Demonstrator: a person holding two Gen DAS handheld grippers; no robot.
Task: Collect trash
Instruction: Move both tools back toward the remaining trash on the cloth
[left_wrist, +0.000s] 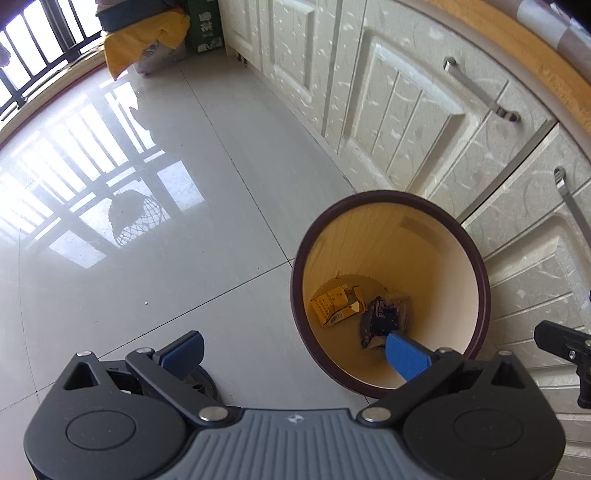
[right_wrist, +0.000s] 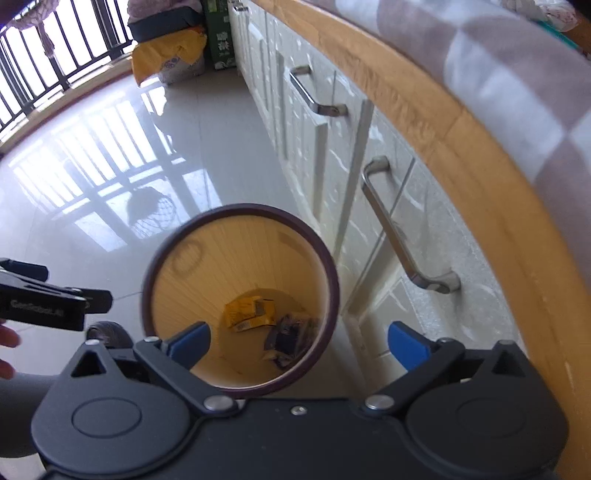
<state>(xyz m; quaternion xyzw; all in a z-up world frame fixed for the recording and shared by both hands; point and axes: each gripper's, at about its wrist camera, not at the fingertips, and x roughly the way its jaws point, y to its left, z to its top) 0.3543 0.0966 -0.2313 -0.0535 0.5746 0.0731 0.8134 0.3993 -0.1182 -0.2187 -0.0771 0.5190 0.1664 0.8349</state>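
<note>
A round trash bin (left_wrist: 369, 240) with a dark brown rim and cream inside stands on the tiled floor beside the cabinets. At its bottom lie a crumpled yellow carton (left_wrist: 338, 304) and a dark wrapper (left_wrist: 386, 319). My left gripper (left_wrist: 295, 354) hovers over the bin's left rim, open and empty, with its right blue finger (left_wrist: 406, 356) above the bin's mouth. In the right wrist view the bin (right_wrist: 240, 251) holds the same yellow carton (right_wrist: 247, 312) and dark wrapper (right_wrist: 291, 336). My right gripper (right_wrist: 299, 345) is open above the bin's right rim, with nothing between its fingers.
Cream cabinet doors (left_wrist: 406, 110) with metal handles (right_wrist: 399, 236) run along the right under a wooden counter edge (right_wrist: 480, 192). A yellow sack (left_wrist: 144, 40) and a green box (left_wrist: 207, 26) stand at the far end near a barred window. A person's hand (right_wrist: 7, 347) shows at the left.
</note>
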